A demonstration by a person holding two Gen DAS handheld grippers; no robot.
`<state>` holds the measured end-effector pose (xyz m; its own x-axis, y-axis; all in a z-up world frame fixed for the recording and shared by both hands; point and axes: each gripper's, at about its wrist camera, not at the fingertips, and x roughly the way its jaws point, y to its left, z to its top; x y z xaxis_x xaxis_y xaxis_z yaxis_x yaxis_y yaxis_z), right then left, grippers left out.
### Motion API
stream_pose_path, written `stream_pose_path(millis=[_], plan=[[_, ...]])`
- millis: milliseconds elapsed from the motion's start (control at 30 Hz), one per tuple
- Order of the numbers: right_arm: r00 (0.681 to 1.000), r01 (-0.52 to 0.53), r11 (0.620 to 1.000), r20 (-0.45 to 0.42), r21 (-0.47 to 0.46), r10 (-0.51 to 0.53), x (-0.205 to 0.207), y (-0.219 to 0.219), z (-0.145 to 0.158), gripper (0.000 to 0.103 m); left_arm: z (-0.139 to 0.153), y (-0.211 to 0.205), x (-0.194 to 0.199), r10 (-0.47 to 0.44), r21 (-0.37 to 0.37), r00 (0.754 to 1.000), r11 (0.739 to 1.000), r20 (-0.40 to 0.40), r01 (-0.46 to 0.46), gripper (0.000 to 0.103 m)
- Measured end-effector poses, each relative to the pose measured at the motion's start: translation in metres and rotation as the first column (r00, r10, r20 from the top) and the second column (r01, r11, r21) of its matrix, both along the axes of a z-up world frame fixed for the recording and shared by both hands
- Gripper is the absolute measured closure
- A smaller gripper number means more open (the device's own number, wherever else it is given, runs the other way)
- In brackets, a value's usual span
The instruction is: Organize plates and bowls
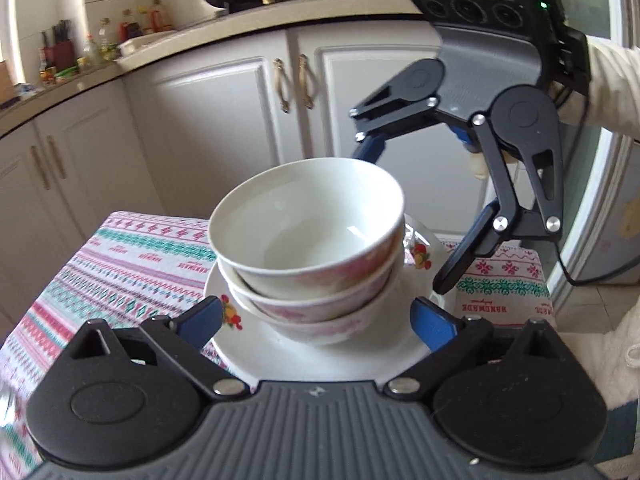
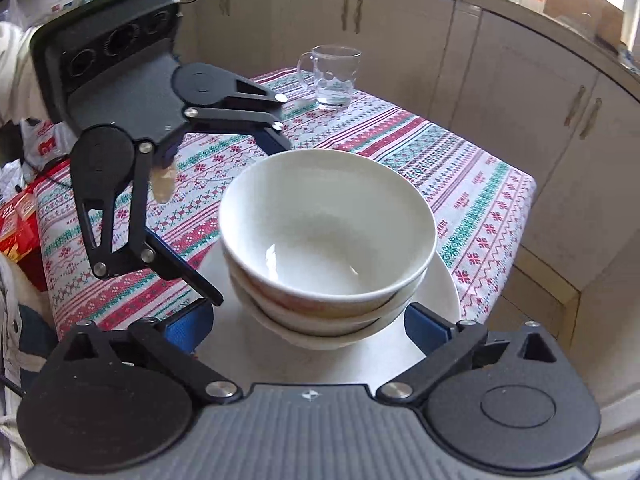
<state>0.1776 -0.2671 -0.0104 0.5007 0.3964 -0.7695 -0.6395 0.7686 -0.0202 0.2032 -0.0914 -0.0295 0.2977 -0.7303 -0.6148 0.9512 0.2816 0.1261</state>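
Left wrist view: the left gripper (image 1: 316,322) has its fingers (image 1: 208,314) spread apart on either side of the bowl stack (image 1: 308,240), with no pad pressing on it. The stack (three nested bowls, as far as can be counted) sits on a white plate (image 1: 320,360) on the patterned tabletop (image 1: 120,256). The top bowl leans toward the left of the picture, its rim out of line with the bowls below. The right gripper (image 1: 404,216) hangs over the far side, fingers wide, holding nothing.

Risk: the leaning top bowl may slide or rock if a finger brushes its rim on withdrawal, and the plate lies close to the near tabletop edge.

Right wrist view: the right gripper (image 2: 308,320) also straddles the bowl stack (image 2: 328,240), fingers (image 2: 426,326) apart and clear of the walls. Bowl mouths face upward; being round, the bowls have no long axis, and the stack's axis runs roughly vertical, slightly tilted. A glass mug (image 2: 334,76) stands well apart at the far end.
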Motion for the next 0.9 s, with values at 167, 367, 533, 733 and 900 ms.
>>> stream_pose_path(millis=[167, 367, 533, 733, 900], plan=[[0.983, 0.179, 0.984, 0.048, -0.017, -0.178, -0.033, 0.011, 0.010, 0.000, 0.013, 0.018, -0.037, 0.279, -0.051, 0.958, 0.960, 0.067, -0.276, 0.003], [0.843, 0.530, 0.847, 0.085, 0.039, -0.532, -0.070, 0.029, 0.019, 0.000, 0.035, 0.039, -0.077, 0.559, -0.122, 0.829, 0.824, 0.014, -0.554, 0.003], [0.707, 0.695, 0.711, 0.075, 0.107, -0.703, -0.101, 0.045, 0.029, 0.000, 0.053, 0.048, -0.104, 0.697, -0.097, 0.717, 0.712, -0.019, -0.695, 0.003], [0.660, 0.728, 0.673, 0.134, 0.133, -0.740, -0.138, 0.063, 0.041, 0.000, 0.058, 0.067, -0.129, 0.755, -0.091, 0.651, 0.645, -0.073, -0.759, 0.003], [0.644, 0.733, 0.665, 0.167, 0.142, -0.746, -0.155, 0.072, 0.048, 0.000, 0.057, 0.069, -0.141, 0.783, -0.076, 0.618, 0.613, -0.073, -0.786, 0.003]])
